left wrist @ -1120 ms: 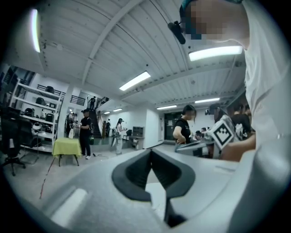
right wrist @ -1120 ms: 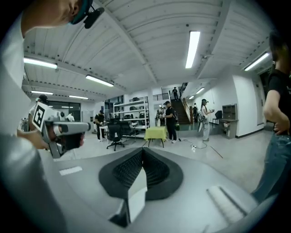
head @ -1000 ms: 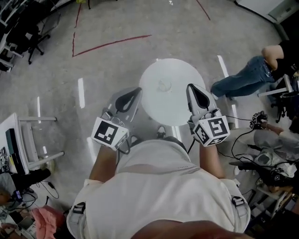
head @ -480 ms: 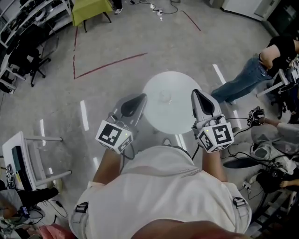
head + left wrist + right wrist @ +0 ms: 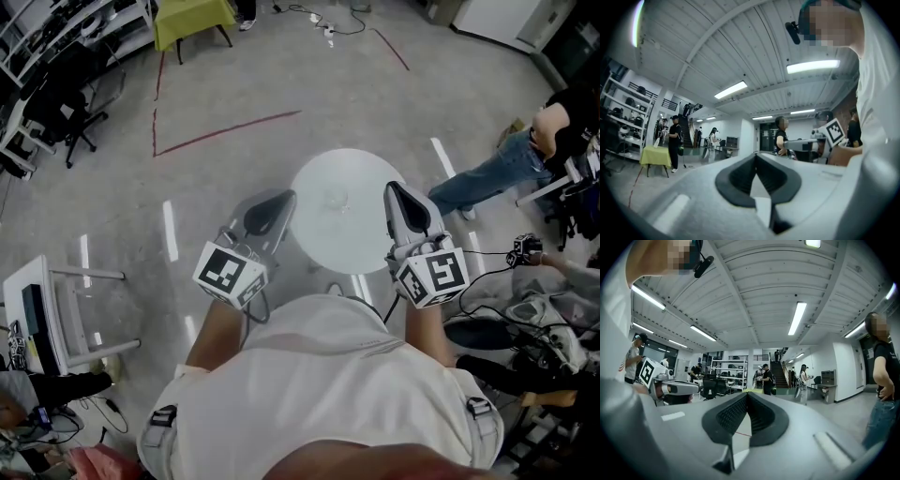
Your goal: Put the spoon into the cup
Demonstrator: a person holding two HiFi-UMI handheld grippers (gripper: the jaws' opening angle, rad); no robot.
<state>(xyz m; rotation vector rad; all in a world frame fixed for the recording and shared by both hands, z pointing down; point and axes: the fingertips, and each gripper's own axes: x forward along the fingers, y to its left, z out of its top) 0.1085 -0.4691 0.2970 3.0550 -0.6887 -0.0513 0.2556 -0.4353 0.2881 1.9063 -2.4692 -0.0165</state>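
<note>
Plainly, left tongs and right tongs are closed, holding nothing.

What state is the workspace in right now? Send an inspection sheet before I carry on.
Surface: round white table, mostly bare.
Job's things: faint clear object near the table's middle, possibly the cup; spoon not made out.
Clutter: nothing seen on the table.
Grippers: left tongs and right tongs both shut and empty, one at each side of the table, apart from the clear object.
Cables: floor cables at the top edge; black cable on the floor at right.
Surroundings: red tape lines on grey floor, green table, person in jeans at right.
</note>
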